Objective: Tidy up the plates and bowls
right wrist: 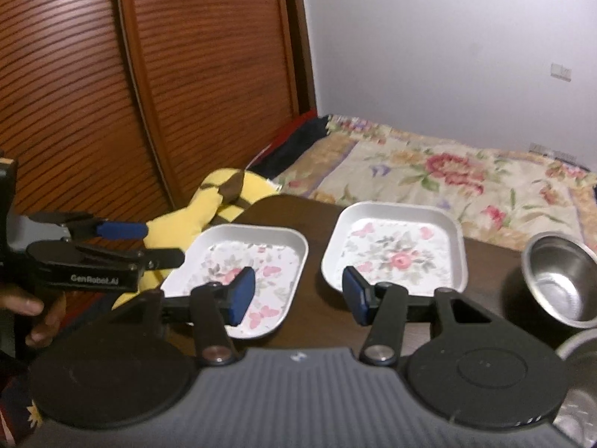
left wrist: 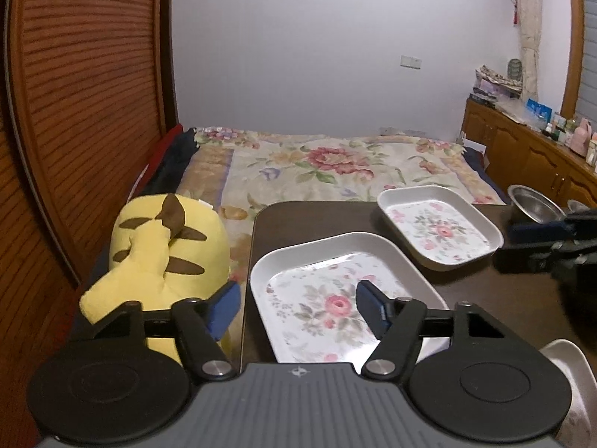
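Two white rectangular trays with a pink flower print lie on a dark brown table [left wrist: 309,220]. In the left wrist view the larger tray [left wrist: 321,280] is nearest and the smaller tray [left wrist: 436,227] lies behind it to the right. My left gripper [left wrist: 298,310] is open: one finger hangs off the table's left edge, the other over the larger tray's floor. The right wrist view shows the larger tray [right wrist: 261,257], the smaller tray [right wrist: 399,246] and a steel bowl [right wrist: 559,280]. My right gripper [right wrist: 298,295] hovers open over the gap between the trays, holding nothing.
A yellow plush toy [left wrist: 164,246] lies against the table's left edge. A flowered bed [left wrist: 335,164] stretches behind the table, with a slatted wooden wardrobe [left wrist: 82,112] on the left. A second metal rim [right wrist: 578,339] shows at the lower right. A hand [right wrist: 37,310] holds the left gripper [right wrist: 156,242].
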`<move>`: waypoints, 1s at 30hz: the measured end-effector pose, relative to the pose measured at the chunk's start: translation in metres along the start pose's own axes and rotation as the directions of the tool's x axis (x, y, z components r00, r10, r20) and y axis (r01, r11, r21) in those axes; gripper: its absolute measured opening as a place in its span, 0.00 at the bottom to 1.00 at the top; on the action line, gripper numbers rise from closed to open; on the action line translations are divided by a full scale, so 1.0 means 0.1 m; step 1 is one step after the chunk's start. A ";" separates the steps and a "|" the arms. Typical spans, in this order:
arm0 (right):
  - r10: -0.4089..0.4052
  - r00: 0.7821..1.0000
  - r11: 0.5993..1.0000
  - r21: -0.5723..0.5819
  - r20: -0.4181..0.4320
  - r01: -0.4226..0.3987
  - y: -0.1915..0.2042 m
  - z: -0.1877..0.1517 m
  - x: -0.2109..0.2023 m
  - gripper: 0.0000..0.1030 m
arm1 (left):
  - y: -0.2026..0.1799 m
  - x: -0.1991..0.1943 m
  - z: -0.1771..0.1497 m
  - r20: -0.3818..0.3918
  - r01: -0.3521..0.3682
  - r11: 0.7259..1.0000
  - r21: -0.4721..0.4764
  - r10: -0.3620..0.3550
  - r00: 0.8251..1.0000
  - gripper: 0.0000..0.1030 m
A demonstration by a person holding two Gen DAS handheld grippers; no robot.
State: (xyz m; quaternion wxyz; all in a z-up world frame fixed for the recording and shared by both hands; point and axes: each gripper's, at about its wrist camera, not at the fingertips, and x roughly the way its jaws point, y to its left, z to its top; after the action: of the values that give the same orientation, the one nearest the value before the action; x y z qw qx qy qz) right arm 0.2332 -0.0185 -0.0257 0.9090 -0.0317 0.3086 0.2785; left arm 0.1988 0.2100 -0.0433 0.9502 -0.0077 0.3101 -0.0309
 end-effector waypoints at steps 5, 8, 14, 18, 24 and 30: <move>0.012 0.996 1.000 -0.011 -0.084 -0.013 0.00 0.01 0.33 0.35 | 0.09 0.20 -0.04 -0.022 0.020 0.999 -0.032 -0.021 1.000 0.51; 0.017 0.992 1.000 -0.004 -0.127 -0.018 -0.02 0.00 0.48 0.28 | 0.14 0.27 -0.08 -0.033 0.039 0.998 -0.055 -0.041 0.999 0.44; 0.036 0.984 0.999 0.008 -0.173 -0.035 -0.02 -0.03 0.64 0.26 | 0.19 0.30 -0.13 -0.031 0.050 0.996 -0.076 -0.053 0.998 0.35; 0.043 0.982 0.999 0.005 -0.186 -0.043 0.00 -0.03 0.69 0.25 | 0.24 0.32 -0.14 -0.030 0.056 0.994 -0.091 -0.059 0.998 0.33; 0.045 0.979 0.999 0.000 -0.199 -0.046 0.01 -0.05 0.77 0.20 | 0.27 0.36 -0.20 -0.050 0.046 0.994 -0.094 -0.051 0.997 0.27; 0.051 0.979 0.999 -0.001 -0.199 -0.053 0.02 -0.05 0.79 0.19 | 0.26 0.35 -0.25 -0.051 0.030 0.995 -0.094 -0.035 0.998 0.11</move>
State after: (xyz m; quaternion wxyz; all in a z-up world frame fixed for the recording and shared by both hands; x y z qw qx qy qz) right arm 0.2811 0.0203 -0.0747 0.8658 -0.0540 0.3980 0.2985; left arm 0.2133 0.2341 -0.0848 0.9397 -0.0564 0.3357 -0.0320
